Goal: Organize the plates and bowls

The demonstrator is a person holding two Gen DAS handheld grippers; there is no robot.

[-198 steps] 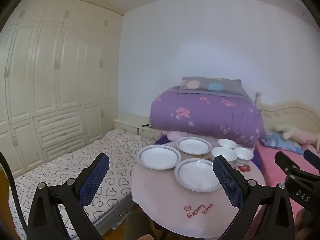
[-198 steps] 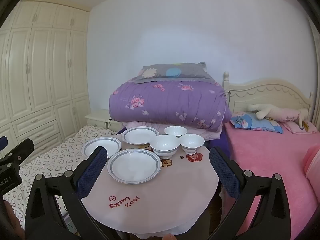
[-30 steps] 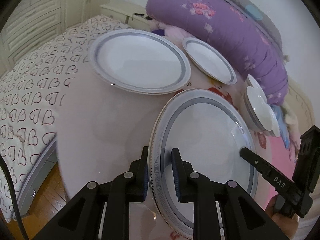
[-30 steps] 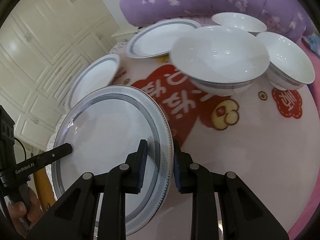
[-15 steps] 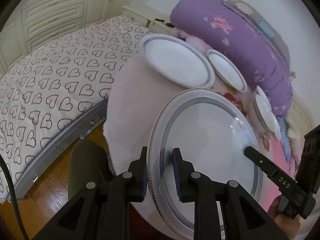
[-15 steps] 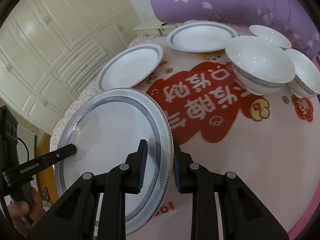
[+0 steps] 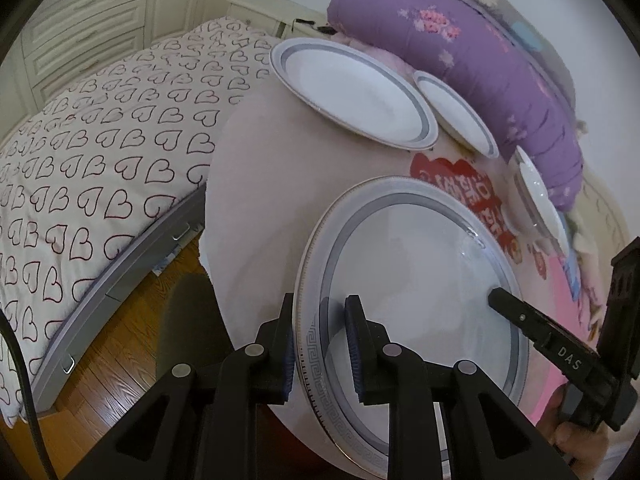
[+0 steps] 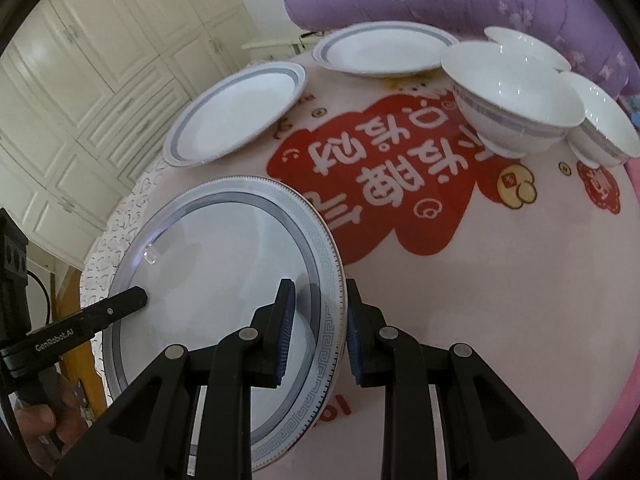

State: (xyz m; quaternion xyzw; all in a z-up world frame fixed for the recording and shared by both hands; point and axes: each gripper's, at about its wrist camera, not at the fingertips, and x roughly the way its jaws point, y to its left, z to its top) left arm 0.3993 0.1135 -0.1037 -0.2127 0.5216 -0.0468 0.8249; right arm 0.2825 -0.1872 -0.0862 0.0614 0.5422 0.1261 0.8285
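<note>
Both claws are pinching the big plate (image 7: 416,280) at opposite rims, left claw (image 7: 320,344) & right claw (image 8: 318,332), holding it over the worktop (image 8: 480,280) edge, w/ the next plate (image 8: 236,114) lying straight ahead, nearer the left.

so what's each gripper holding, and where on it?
Both hold the same plate by its rim: left gripper on one edge, right gripper on the opposite.
</note>
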